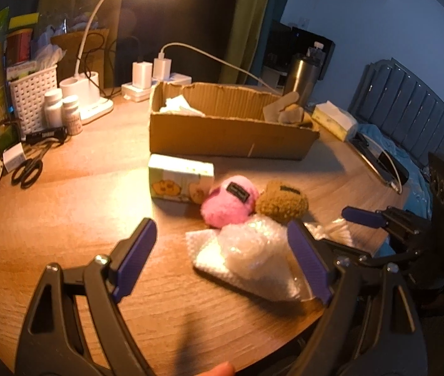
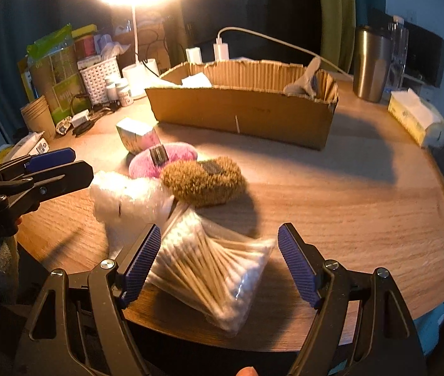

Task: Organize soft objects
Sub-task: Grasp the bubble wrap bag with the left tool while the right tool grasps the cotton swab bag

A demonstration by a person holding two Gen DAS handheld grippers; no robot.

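Note:
A pink plush (image 1: 229, 201) (image 2: 165, 160) and a brown plush (image 1: 283, 204) (image 2: 204, 180) lie side by side on the round wooden table. A bubble-wrap bundle (image 1: 253, 250) (image 2: 129, 199) lies in front of them. A bag of cotton swabs (image 2: 212, 263) lies near the table's front edge. My left gripper (image 1: 222, 250) is open, with the bubble wrap between its fingers. My right gripper (image 2: 220, 258) is open around the swab bag. An open cardboard box (image 1: 228, 134) (image 2: 244, 109) stands behind, holding white paper and a plush toy (image 1: 291, 111) (image 2: 305, 83).
A small tissue pack (image 1: 179, 178) (image 2: 137, 134) lies left of the pink plush. A lamp base (image 1: 84, 94), bottles (image 1: 62, 109), white basket (image 1: 32, 100) and scissors (image 1: 27, 172) crowd the back left. A steel tumbler (image 2: 372, 62) and tissue box (image 2: 416, 119) stand at the right.

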